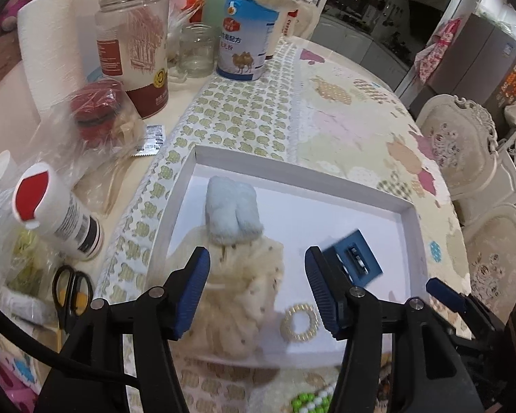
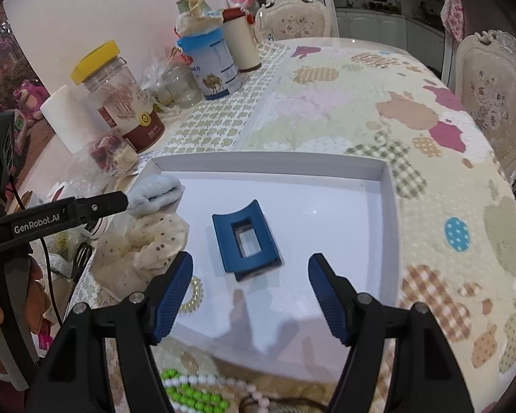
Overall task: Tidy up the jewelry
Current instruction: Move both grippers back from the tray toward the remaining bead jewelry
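Right wrist view: your right gripper (image 2: pixel 251 290) hovers with jaws spread, empty, over the near edge of the shallow white cardboard tray (image 2: pixel 390 186) on the counter. Between and just beyond its fingertips lies the dark blue rectangular hair claw clip (image 2: pixel 246 241), mid-tray. Your left gripper (image 1: pixel 258 290), jaws also spread, hangs above the cream sequinned fabric scrunchie (image 1: pixel 237 296); a gold beaded ring bracelet (image 1: pixel 300 323) lies beside it.

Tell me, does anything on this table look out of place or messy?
Mostly the beads: a green and white bead necklace lies on the tablecloth outside the white tray, while the blue hair clip, gold ring-shaped piece and cream scrunchie sit inside. The clip lies askew to the tray's edges.
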